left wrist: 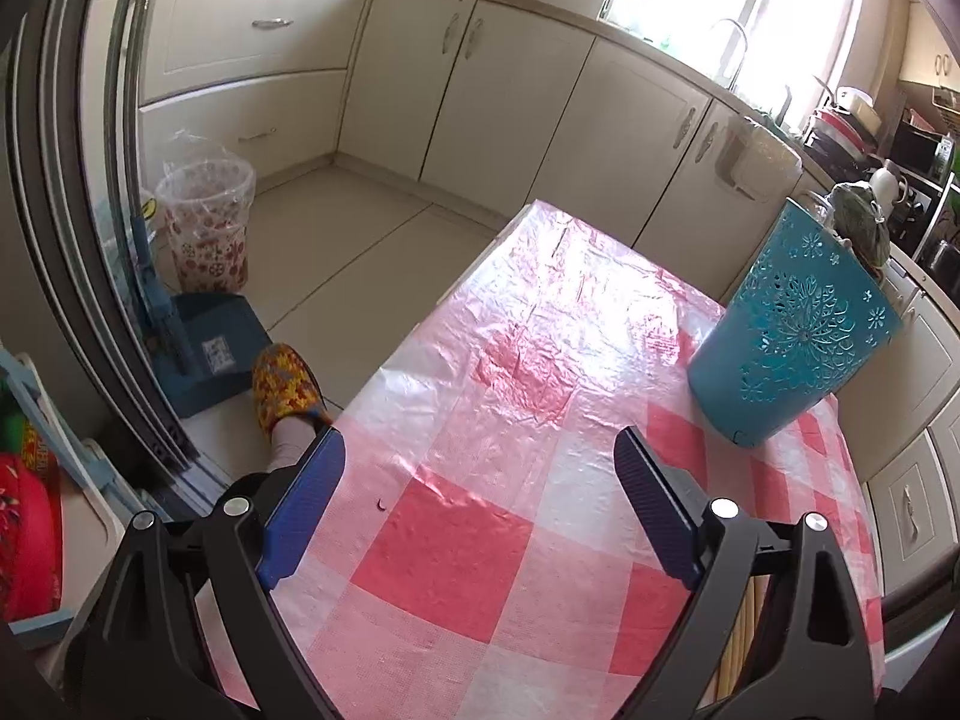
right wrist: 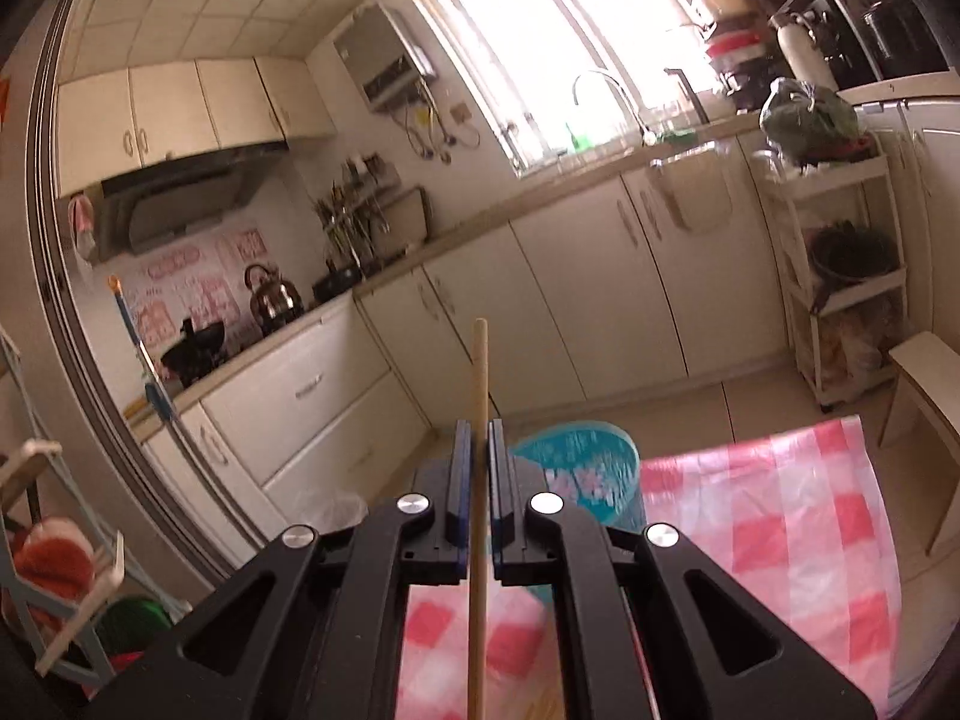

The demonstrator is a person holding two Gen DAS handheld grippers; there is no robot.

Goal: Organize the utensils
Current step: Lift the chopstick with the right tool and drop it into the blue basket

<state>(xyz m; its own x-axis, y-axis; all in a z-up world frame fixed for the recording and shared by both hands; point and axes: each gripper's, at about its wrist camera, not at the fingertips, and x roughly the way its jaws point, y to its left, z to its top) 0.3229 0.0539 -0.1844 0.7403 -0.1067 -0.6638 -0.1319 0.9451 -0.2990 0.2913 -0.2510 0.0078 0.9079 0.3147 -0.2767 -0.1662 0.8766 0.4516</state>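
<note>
A teal perforated utensil holder stands on the table with the pink checked cloth, ahead and right of my left gripper. My left gripper is open and empty, low over the cloth. My right gripper is shut on a wooden chopstick, which runs between the fingers and sticks out past the tips. In the right wrist view the holder sits just beyond and right of the fingertips, its open mouth facing up. Several wooden sticks show behind my left gripper's right finger.
Cream kitchen cabinets run along the far side. A patterned bin, a blue dustpan and a slippered foot are on the floor left of the table. A white shelf trolley stands at the right.
</note>
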